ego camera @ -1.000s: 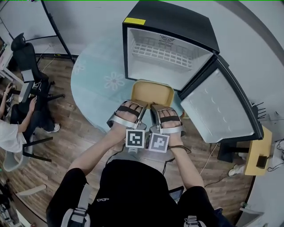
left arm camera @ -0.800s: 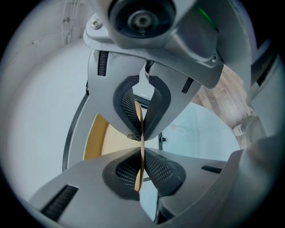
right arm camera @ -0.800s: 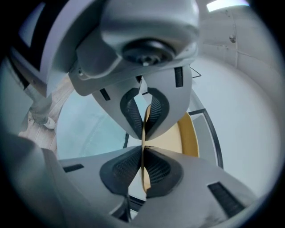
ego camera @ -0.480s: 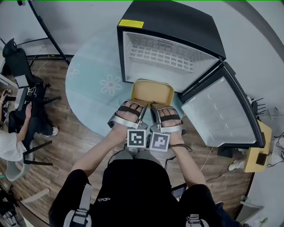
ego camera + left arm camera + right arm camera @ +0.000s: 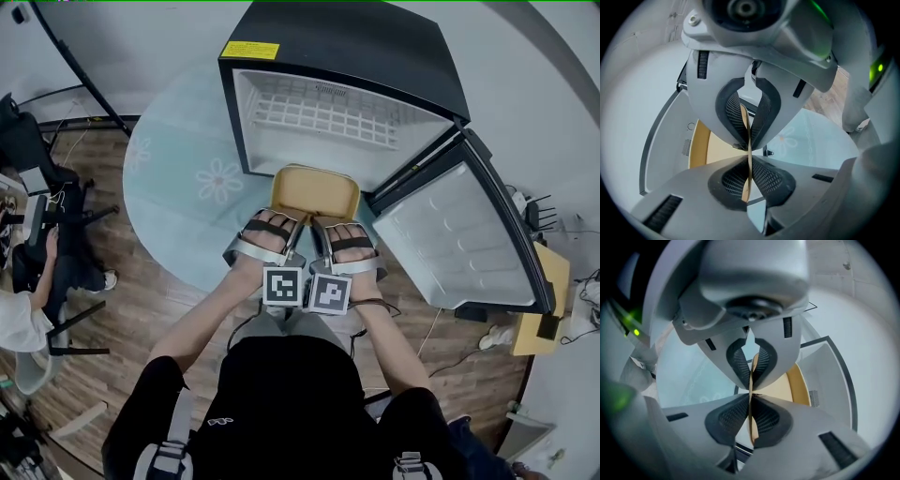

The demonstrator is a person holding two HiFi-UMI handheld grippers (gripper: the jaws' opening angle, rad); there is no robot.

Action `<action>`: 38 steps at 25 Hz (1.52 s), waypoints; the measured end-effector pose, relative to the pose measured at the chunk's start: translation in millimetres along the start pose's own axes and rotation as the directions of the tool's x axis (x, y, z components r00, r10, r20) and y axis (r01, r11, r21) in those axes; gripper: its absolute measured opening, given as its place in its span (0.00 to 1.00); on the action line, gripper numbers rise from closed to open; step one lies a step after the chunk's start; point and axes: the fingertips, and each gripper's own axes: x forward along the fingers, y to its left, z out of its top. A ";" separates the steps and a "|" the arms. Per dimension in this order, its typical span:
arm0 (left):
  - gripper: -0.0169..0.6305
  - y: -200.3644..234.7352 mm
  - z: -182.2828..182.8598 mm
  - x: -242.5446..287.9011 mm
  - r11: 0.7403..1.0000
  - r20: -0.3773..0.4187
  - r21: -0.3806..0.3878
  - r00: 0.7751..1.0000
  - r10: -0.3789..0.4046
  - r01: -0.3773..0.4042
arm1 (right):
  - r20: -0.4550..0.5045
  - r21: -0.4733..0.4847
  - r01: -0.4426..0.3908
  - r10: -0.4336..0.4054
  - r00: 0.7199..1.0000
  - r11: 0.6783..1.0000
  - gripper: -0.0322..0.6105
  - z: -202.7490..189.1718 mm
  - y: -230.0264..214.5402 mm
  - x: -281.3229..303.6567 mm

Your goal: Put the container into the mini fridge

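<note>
head view: container (image 5: pixel 315 192) near rim beneath left claw (image 5: pixel 289 225) and right claw (image 5: pixel 330 227)

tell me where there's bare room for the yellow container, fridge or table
Free: the white floor of the black mini fridge, under the wire shelf, and the pale blue round table left of it. Crowded: the fridge mouth, where left gripper and right gripper pinch the shallow yellow container beside the open door.

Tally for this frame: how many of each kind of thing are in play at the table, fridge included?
mini fridge: 1
container: 1
grippers: 2 (left gripper, right gripper, both shut on the container)
table: 1
Total: 5
</note>
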 end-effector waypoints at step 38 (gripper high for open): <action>0.07 -28.3 -59.3 190.4 0.981 -0.076 0.046 0.980 -0.184 0.188 | 0.057 0.036 -0.168 0.166 0.985 0.985 0.09 -59.4 20.5 181.8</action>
